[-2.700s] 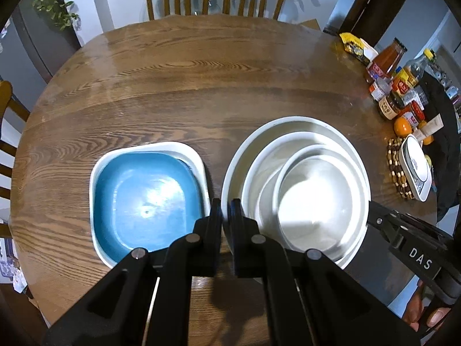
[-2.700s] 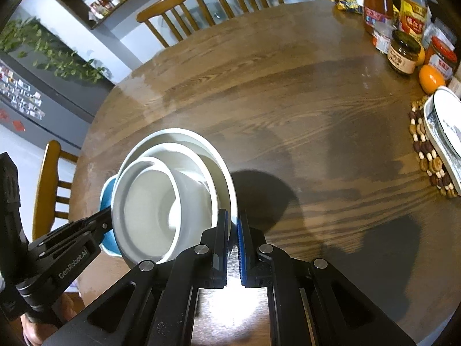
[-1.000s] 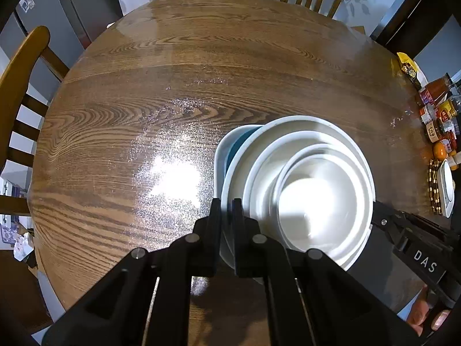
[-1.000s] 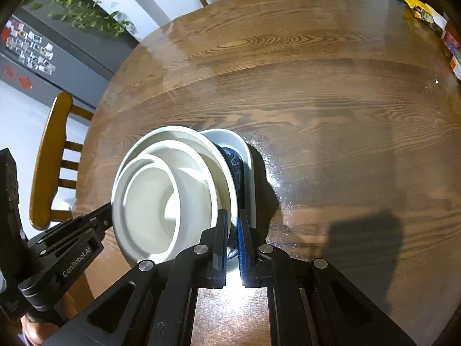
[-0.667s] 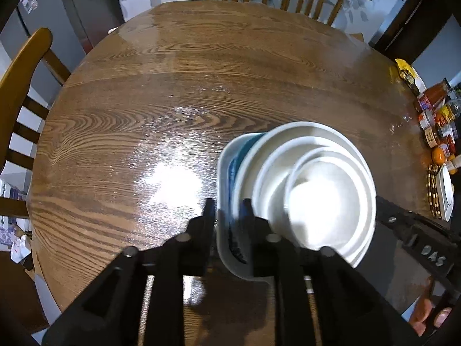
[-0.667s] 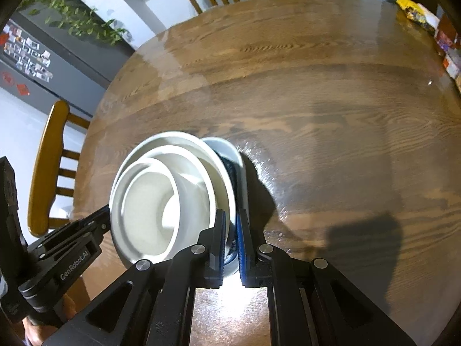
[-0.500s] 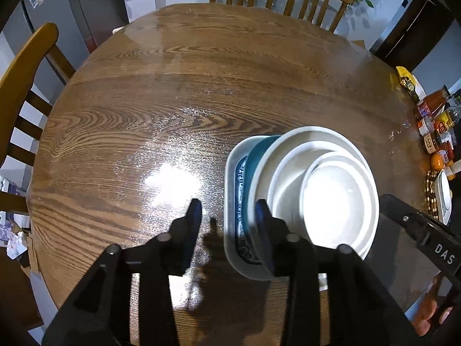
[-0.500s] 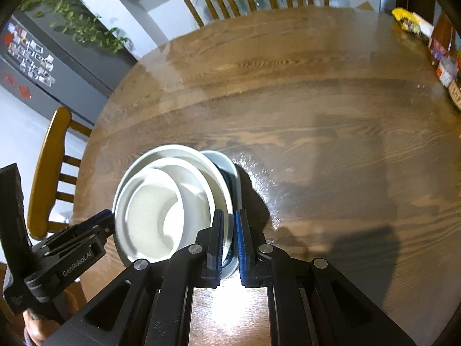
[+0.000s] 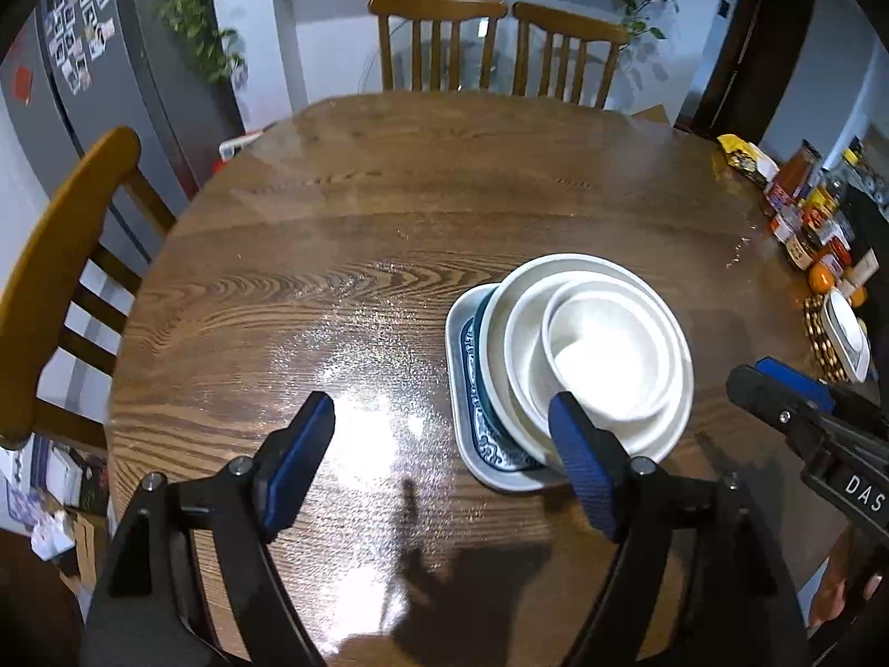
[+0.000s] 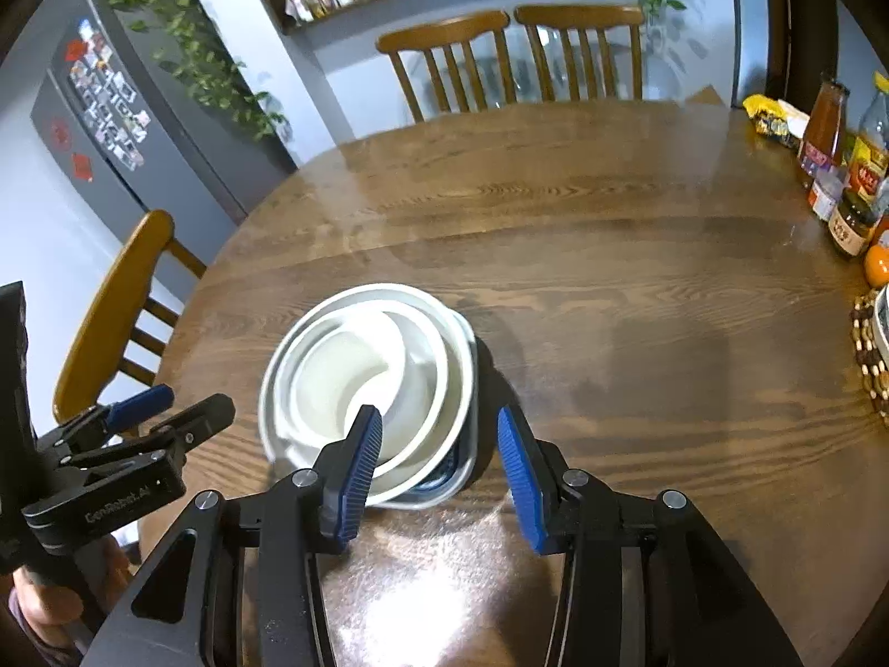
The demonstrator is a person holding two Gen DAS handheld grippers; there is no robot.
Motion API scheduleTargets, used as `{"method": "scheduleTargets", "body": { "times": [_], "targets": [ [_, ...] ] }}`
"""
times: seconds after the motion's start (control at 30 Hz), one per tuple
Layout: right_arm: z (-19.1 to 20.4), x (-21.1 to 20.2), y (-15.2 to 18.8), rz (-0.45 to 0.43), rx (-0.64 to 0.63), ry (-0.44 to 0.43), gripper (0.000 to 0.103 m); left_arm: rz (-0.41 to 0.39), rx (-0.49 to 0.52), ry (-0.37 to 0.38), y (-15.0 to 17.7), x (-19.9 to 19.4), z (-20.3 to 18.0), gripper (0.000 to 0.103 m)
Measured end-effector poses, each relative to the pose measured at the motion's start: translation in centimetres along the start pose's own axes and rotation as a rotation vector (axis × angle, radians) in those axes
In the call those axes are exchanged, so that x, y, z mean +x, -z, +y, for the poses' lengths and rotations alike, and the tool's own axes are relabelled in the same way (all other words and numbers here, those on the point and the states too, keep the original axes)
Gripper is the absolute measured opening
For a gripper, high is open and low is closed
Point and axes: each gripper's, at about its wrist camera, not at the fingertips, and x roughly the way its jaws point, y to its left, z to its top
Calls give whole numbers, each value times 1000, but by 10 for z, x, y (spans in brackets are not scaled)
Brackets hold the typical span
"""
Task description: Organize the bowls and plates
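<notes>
A stack of white bowls (image 9: 605, 356) rests on a blue square plate (image 9: 480, 389), which lies in a pale square dish (image 9: 461, 389) on the round wooden table (image 9: 389, 211). The stack also shows in the right wrist view (image 10: 361, 372). My left gripper (image 9: 444, 433) is open and empty, just in front and to the left of the stack. My right gripper (image 10: 439, 444) is open and empty, raised just in front of the stack's near right rim. Each gripper shows at the edge of the other's view.
Bottles and jars (image 9: 805, 211) and an orange (image 9: 822, 278) crowd the table's right edge, with a white scale on a beaded mat (image 9: 839, 328). Wooden chairs stand at the far side (image 9: 489, 44) and the left (image 9: 61, 255). A fridge (image 10: 139, 128) stands back left.
Both grippers lowered the white bowl stack onto the blue plate, then let go, opened wide and drew back and up from the stack.
</notes>
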Motion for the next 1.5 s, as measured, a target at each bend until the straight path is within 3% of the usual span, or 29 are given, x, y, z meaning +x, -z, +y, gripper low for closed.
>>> {"method": "scheduleTargets", "body": {
  "times": [0.2,0.33,0.47,0.9,1.5],
  "targets": [
    [19,-18,20,-69,-52,20,46,-49,35,-6,13,-15,1,86],
    [28,-29,34,-104,-62,24,59,-72,63,-8,24,-22,4,94],
    [36,-33,49,-108,-85,44,59,-69,84,0,36,-26,8,98],
    [53,-40,83,-132,-127,85,59,-81,147,13,61,-34,2,102],
    [49,-43,91,-126,-120,105,60,-75,201,-14,74,-39,-7,102]
  ]
}}
